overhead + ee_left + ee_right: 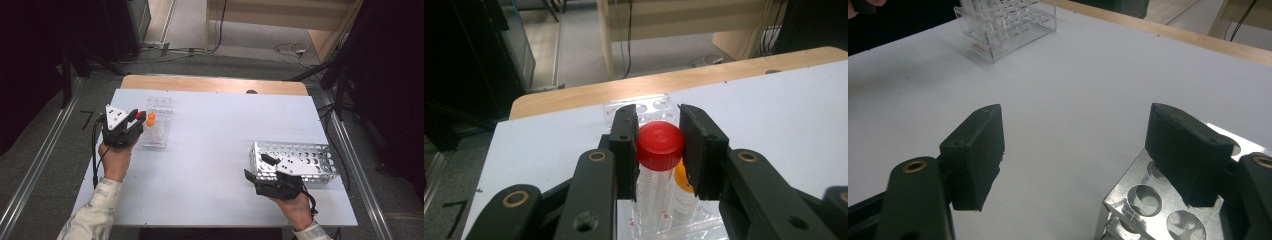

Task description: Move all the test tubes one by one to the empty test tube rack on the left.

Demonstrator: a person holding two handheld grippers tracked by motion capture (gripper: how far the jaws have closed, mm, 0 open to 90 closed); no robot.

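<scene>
While your left tool (658,145) sits at the left of the high view, its jaws are clamped on the red cap (660,145) of a tube (654,192). In the left gripper view, at centre frame, both pads press the cap's sides, and the clear tube hangs below them, upright. It stands over the near end of the clear rack (158,121), which lies at the upper left of the counter (210,150) in the high view; whether its bottom is seated in a hole I cannot tell. Just beside it, to the right in the left gripper view, an orange-capped tube (683,192) stands in the rack, partly hidden by the right-hand jaw. In the high view two orange caps (151,119) show side by side in the rack, just right of the tool's tips.

Your right tool (1083,155) holds nothing. In the right gripper view its jaws stand wide apart, with bare counter between them. The right-hand jaw hangs over a corner of the metal rack (1143,200) at the lower right of that frame; I cannot tell if it touches. In the high view this tool (260,167) sits at the lower right, at the left end of the metal rack (310,155). The two racks are well apart.
</scene>
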